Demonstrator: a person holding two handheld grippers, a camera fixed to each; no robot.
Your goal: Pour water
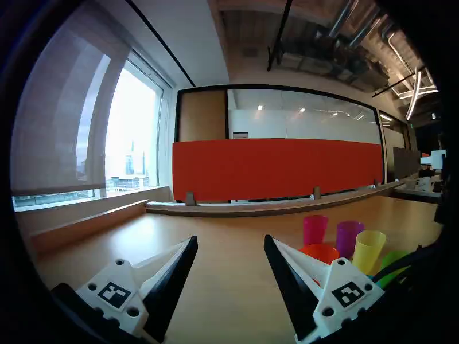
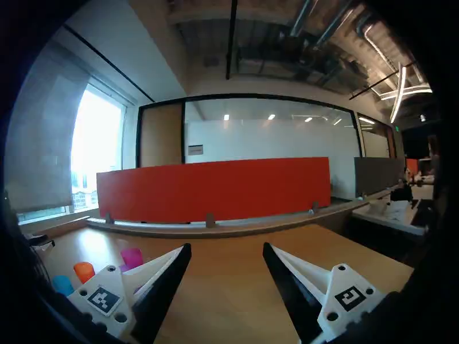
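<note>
Over a wooden table (image 1: pixel 229 298), the left gripper (image 1: pixel 230 247) and right gripper (image 2: pixel 226 255) are spread and empty, with coloured cups (image 1: pixel 368 249) just right of the left one.

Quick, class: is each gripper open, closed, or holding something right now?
Left gripper: open, holding nothing.
Right gripper: open, holding nothing.

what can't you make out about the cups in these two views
Left gripper view: the orange cup is half behind one of the left gripper's jaws; the green cup is crossed by a black cable near the edge.
Right gripper view: the blue cup is small and blurred, its base lost at the picture's edge.
Both views: whether any cup holds water, since they are seen side-on.
</note>
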